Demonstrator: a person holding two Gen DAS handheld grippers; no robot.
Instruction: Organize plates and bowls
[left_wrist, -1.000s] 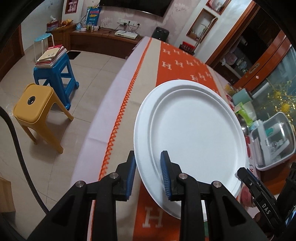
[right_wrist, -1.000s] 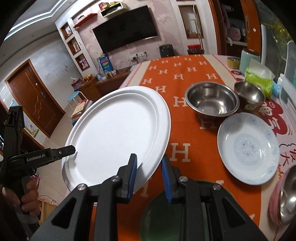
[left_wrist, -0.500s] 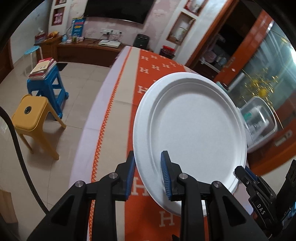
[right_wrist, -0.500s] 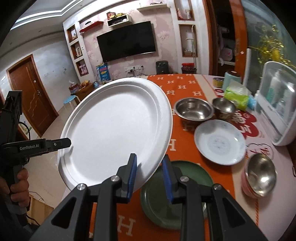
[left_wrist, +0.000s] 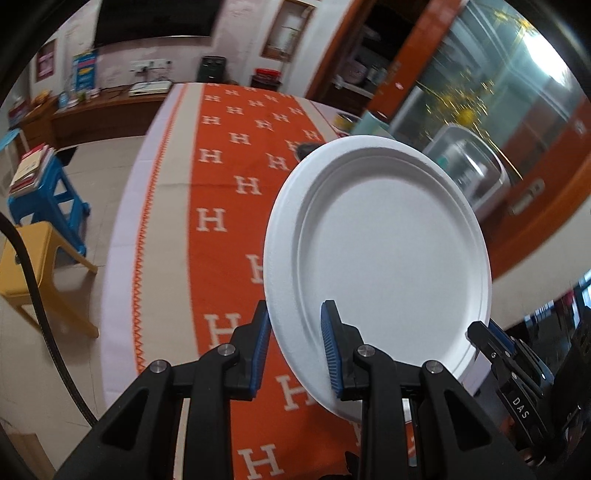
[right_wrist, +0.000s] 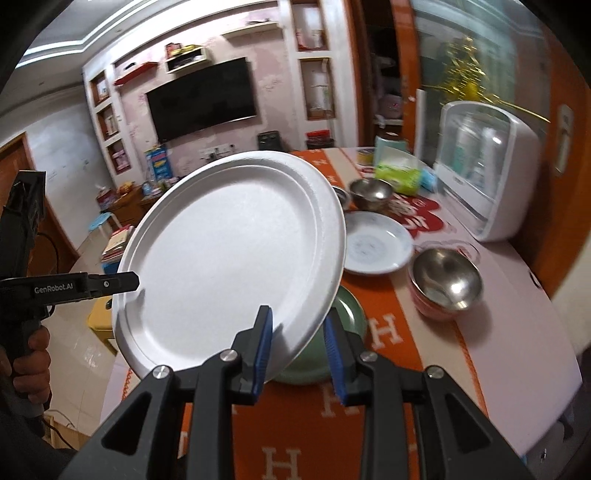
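Your left tongs (left_wrist: 293, 343) and right tongs (right_wrist: 297, 345) were each clenched on the rim of one white foam plate (right_wrist: 236, 254), held tilted in the air above the worktop (right_wrist: 517, 295). Beneath its lower edge sat a green plate (right_wrist: 345, 314), with a patterned white plate (right_wrist: 376, 245) and steel bowls (right_wrist: 447, 278) beyond.

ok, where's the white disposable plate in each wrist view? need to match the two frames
Left wrist: white plate fills centre-right, tilted, its near rim between the left gripper pads.
Right wrist: same plate centre-left, its rim between the right gripper pads, the other gripper at its left edge.
Shared landmark: orange H-pattern tablecloth beneath the plate.
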